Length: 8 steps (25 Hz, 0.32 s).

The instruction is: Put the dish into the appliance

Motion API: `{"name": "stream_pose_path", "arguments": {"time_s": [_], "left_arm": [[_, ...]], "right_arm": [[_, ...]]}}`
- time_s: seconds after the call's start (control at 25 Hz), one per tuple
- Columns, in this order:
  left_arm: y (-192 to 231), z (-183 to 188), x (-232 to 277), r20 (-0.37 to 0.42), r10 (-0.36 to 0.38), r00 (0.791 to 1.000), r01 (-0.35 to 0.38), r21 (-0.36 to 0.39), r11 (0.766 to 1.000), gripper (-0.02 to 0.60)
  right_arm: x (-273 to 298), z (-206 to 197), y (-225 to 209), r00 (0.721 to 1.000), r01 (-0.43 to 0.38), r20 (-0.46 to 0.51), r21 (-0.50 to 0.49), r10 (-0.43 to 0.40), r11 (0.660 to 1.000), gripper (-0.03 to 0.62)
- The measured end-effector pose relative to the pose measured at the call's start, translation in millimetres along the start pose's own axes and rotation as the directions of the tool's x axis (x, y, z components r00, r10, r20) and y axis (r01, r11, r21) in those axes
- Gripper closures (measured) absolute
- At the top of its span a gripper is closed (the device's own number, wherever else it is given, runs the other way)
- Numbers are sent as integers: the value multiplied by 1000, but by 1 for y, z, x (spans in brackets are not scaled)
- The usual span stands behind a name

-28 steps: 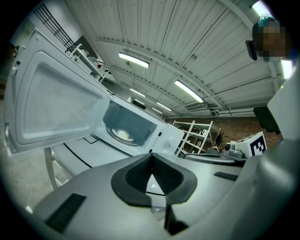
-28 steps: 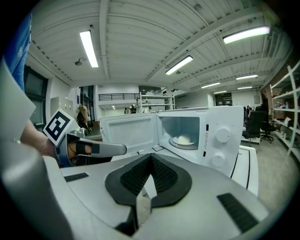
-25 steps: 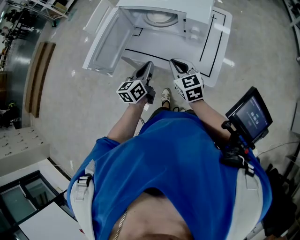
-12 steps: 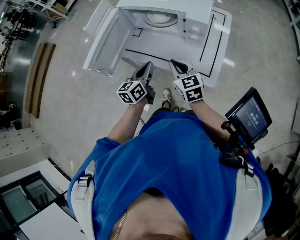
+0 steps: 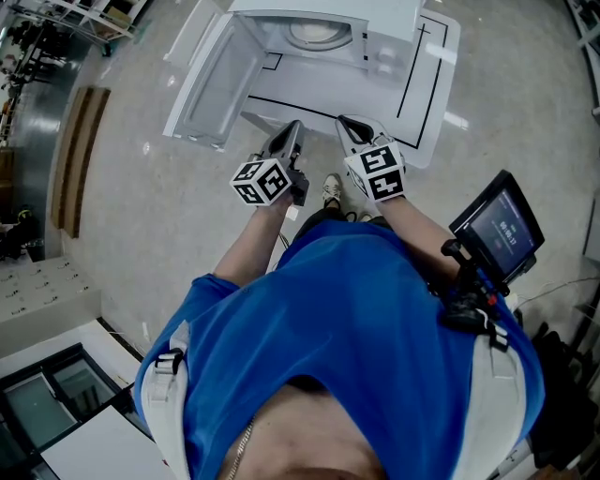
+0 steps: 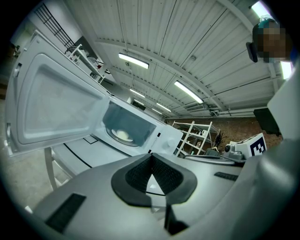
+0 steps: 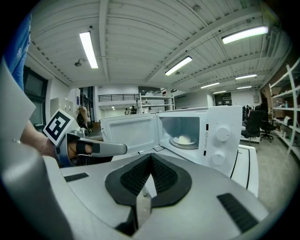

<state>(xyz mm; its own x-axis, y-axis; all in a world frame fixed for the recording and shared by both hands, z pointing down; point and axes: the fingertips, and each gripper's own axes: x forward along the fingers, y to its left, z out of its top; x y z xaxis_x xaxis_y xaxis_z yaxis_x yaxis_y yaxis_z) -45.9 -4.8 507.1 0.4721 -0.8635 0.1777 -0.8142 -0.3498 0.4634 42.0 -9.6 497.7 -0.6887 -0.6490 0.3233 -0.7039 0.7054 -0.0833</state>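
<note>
A white microwave (image 5: 323,28) stands on a white table (image 5: 427,103) with its door (image 5: 208,82) swung wide open to the left. A pale dish (image 7: 184,139) lies on the turntable inside; it also shows in the left gripper view as the dish (image 6: 123,135). My left gripper (image 5: 294,127) is held in front of the table's near edge, below the open door, and is shut with nothing in it (image 6: 151,157). My right gripper (image 5: 350,123) is beside it, also shut and empty (image 7: 151,157). Both point towards the microwave and touch nothing.
A small screen on a mount (image 5: 497,230) sits at the person's right hip. A wooden bench (image 5: 77,155) lies on the floor at left. A white rack (image 6: 194,136) stands beyond the microwave, and an office chair (image 7: 255,124) is far right.
</note>
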Motion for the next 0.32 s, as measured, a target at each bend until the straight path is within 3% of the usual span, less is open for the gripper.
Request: {"name": "stream_pose_path", "arguments": {"time_s": [0.32], "left_arm": [[-6,-5,-4,-5,-8,1000,8,1,1000,575]], "right_arm": [[-5,-4,3,1000,-8,-2,-6,8,1000,592]]}}
